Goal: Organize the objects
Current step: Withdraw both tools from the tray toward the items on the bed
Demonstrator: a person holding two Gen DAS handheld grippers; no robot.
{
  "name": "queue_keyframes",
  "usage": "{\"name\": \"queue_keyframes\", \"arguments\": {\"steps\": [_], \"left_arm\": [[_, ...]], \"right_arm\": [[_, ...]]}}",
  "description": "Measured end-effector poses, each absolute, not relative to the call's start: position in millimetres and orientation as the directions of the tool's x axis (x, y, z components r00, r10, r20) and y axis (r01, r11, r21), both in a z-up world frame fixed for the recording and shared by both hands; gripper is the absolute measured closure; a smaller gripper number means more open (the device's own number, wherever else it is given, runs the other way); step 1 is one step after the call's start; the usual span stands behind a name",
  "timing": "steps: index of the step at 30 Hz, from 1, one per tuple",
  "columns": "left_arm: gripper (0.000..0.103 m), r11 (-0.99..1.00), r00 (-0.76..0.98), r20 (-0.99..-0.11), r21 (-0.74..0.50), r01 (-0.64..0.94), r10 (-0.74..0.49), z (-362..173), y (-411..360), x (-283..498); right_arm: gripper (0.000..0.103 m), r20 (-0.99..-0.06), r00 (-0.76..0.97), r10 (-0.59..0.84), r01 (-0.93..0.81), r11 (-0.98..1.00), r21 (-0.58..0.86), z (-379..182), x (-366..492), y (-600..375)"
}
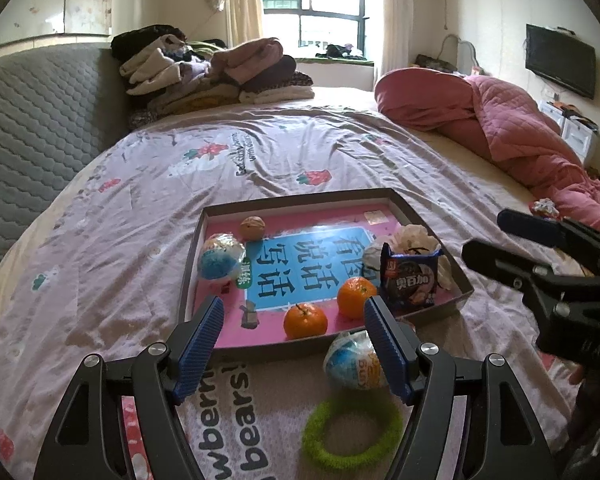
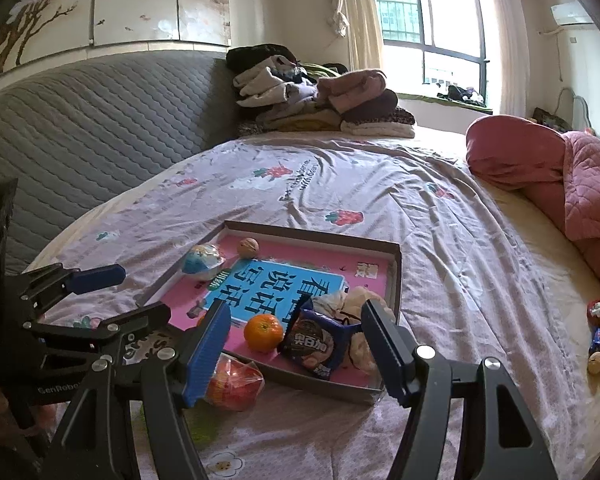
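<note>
Pink-lined tray [image 1: 396, 200] on the bed already holds oranges and snacks. Both claws, left [image 1: 296, 344] and right [image 2: 296, 344], hang wide and empty. A wrapped egg toy [image 1: 350, 362] just beneath the left claw probably goes in next.

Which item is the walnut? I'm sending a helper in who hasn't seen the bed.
On the bed, find the shallow tray with the pink book cover lining it. Look in its far corner on the headboard side, just beyond the blue-and-white wrapped egg. The walnut is the small, wrinkled, tan-brown ball there, duller and smaller than the two bright tangerines at the near edge.
</note>
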State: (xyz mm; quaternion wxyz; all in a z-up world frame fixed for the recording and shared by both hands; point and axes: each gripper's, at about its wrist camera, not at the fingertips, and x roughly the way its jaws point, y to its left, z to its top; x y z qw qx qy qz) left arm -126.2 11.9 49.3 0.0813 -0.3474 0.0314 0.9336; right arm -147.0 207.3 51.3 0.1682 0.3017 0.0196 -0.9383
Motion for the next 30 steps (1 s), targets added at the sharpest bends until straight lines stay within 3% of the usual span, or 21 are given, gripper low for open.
{"name": "queue_keyframes", "arguments": {"steps": [30], "left_arm": [[0.029,-0.981,-0.686,-0.717,0.021,-0.191,0.118,13,8,-85]], "right_arm": [[0.036,-0.602,-0.726,-0.332,0.380,-0.924,0.050,35,-117,191]]}}
